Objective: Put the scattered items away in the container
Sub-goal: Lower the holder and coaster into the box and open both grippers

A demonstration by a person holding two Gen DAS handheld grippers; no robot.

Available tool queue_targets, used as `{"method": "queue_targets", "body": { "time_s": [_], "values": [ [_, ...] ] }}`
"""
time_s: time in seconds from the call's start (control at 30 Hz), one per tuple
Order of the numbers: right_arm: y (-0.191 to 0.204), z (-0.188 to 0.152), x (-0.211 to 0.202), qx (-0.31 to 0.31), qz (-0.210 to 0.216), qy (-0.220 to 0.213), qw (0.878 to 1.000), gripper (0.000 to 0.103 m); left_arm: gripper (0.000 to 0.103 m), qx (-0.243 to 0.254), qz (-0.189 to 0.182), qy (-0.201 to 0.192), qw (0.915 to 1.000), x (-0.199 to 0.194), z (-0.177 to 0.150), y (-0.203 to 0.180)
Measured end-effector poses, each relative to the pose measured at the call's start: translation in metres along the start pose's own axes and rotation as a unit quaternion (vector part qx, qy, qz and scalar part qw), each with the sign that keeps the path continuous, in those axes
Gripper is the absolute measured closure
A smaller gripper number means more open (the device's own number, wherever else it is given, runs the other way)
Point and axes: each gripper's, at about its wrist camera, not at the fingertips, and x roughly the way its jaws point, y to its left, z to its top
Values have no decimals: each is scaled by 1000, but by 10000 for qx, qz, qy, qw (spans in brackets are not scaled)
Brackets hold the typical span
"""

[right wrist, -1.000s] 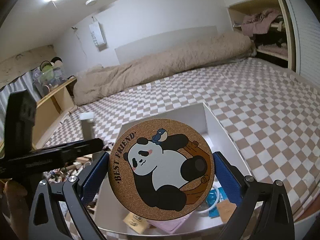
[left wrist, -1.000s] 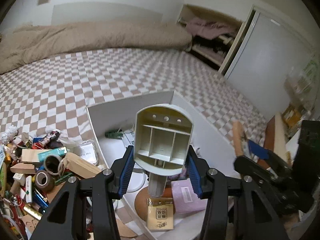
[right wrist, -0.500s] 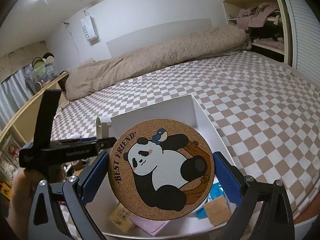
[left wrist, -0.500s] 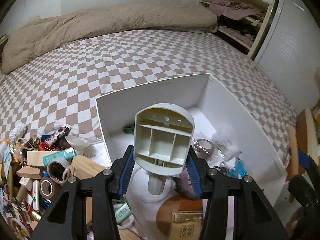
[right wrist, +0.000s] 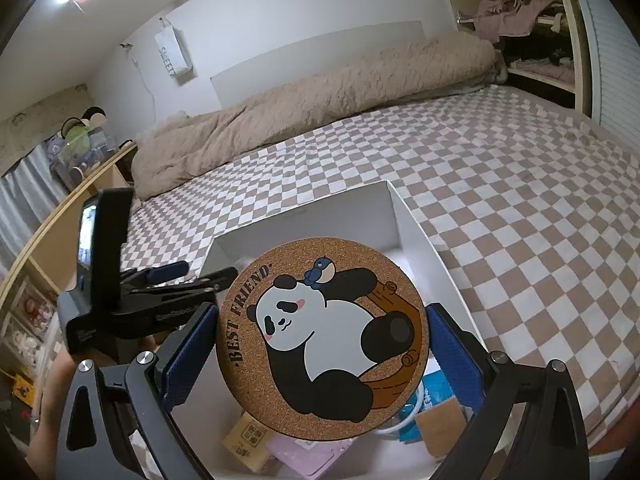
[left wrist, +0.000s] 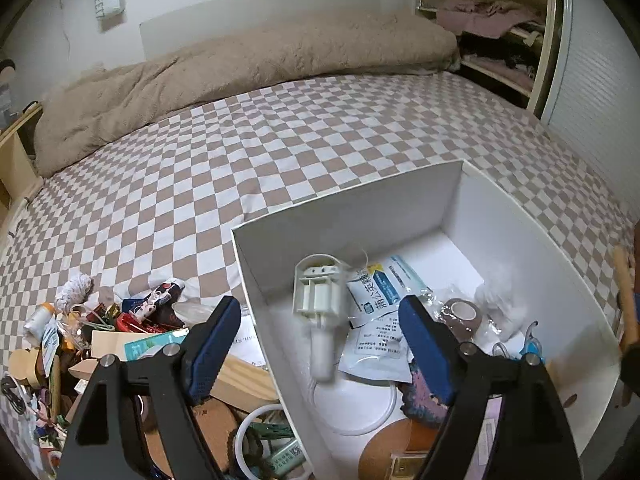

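- Left gripper: jaws have just been opening and now stand wide apart, nothing pressed between the blue pads.
- The cream plastic piece, gripped between those pads half a second back, is now free of them. It shows blurred in the centre of the left wrist view, inside the white container, over the printed sachets. Cannot tell whether it has landed or is mid-drop.
- Reading: 1 more item counts as delivered; the left hand is free for another pick.
- Left wrist view has also tipped downward since a second ago: more of the box floor shows, with a tape roll, white cord loop and a brown disc along the lower centre.
- Scattered pile sits at lower left of that view, just beside the container's left wall: boxes, tape, wrappers, a wooden block. Plenty remains to clear.
- Right gripper: clamped on the cork panda coaster, pads against its left and right edges, coaster face toward the camera, same grip as in the 2 earlier views.
- In the right wrist view the coaster hangs above the container's open top, centre frame; the left gripper's body appears at mid left.
- Judgement: the coaster looks placed for release next; being flat and light it may land tilted on the items below.
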Motion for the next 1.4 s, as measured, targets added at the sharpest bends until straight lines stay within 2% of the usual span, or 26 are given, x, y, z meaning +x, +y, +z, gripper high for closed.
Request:
{"method": "queue_targets", "body": {
  "time_s": [0.23, 0.53, 0.9, 1.1, 1.27, 1.4],
  "values": [
    [8, 9, 20, -95, 84, 307, 9994, 3, 22, -87, -192, -66, 9998, -9, 0, 8],
    [24, 22, 67, -13, 120, 910, 9958, 3, 22, -47, -305, -71, 9995, -21, -6, 16],
    [33, 20, 122, 112, 84, 1590, 9872, 3, 21, -22, -427, -47, 9991, -26, -23, 35],
    [32, 18, 133, 261, 112, 1714, 9848, 0, 21, -219, -569, 26, 9981, -24, -27, 44],
    [30, 22, 118, 336, -79, 1425, 9892, 0, 21, -227, -653, 39, 9976, -32, -32, 41],
    [27, 22, 110, 390, -136, 1388, 9895, 0, 21, -230, -707, 25, 9972, -37, -32, 41]
  ]
}}
